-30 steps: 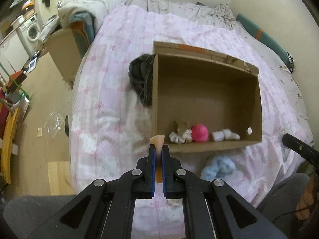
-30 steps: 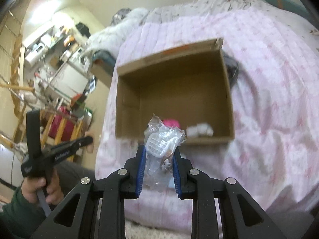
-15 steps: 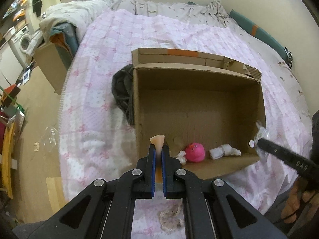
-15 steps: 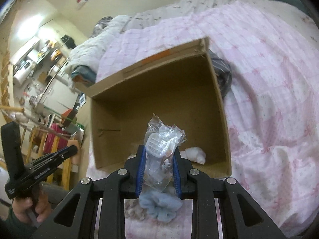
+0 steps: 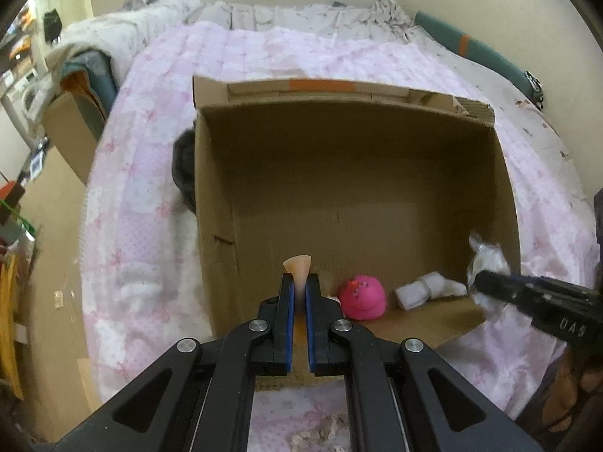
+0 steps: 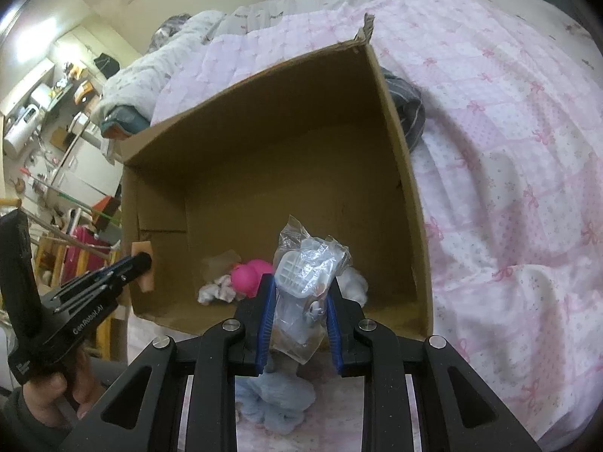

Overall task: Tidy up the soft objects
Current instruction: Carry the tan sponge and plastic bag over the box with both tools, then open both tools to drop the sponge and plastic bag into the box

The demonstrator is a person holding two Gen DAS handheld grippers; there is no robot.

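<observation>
Left-wrist view: cardboard box now much larger and nearer than a second back, left gripper brought down over its near wall, jaws pinched shut on a thin peach-coloured soft piece. Further right, inside: pink plush ball, white rolled cloth. Right-wrist view: right gripper likewise lowered to the rim, jaws narrowly apart, clamped on a crinkly clear plastic packet; probably both drops imminent, blue fluffy cloth left on the pink quilt.

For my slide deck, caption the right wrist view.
Right gripper shut on a clear plastic bag above an open cardboard box on a pink quilt.
</observation>
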